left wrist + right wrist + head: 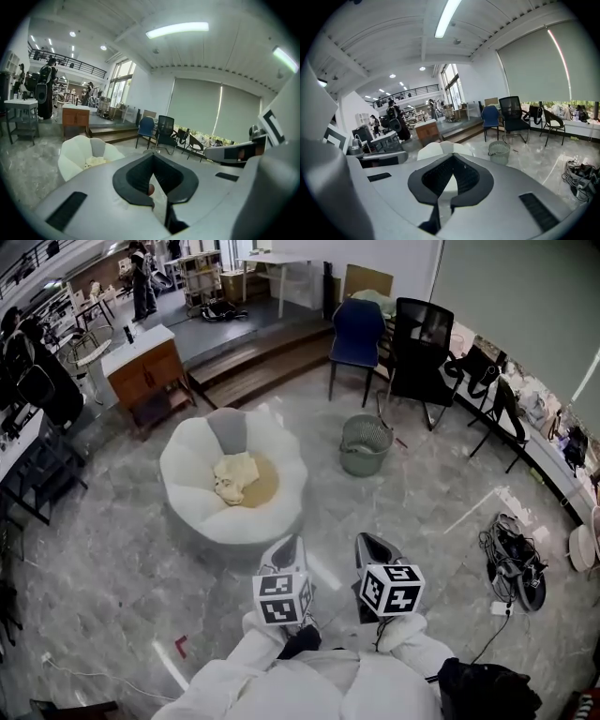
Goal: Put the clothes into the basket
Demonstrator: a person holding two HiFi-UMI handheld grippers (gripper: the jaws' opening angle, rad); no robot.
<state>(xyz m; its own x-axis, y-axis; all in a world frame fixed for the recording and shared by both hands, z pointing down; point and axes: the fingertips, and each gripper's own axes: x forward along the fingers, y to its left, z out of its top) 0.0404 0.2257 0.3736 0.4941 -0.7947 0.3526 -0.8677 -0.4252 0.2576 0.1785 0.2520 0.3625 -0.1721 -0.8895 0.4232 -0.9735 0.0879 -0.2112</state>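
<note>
A heap of cream clothes (234, 476) lies in the hollow of a white petal-shaped beanbag seat (202, 512) on the marble floor. A grey-green mesh basket (365, 444) stands on the floor to the right of the seat, apart from it. My left gripper (287, 542) and right gripper (367, 540) hover side by side just in front of the seat, both shut and holding nothing. The left gripper view shows its tips (152, 157) together, with the clothes (95, 161) ahead to the left. The right gripper (452, 158) points at the seat (440, 149), with the basket (499, 152) to its right.
A blue chair (356, 332) and a black chair (420, 338) stand behind the basket. A wooden cabinet (145, 371) and low steps (253, 357) lie beyond the seat. Tangled cables (511, 554) and a black bag (487, 690) sit on the floor at the right.
</note>
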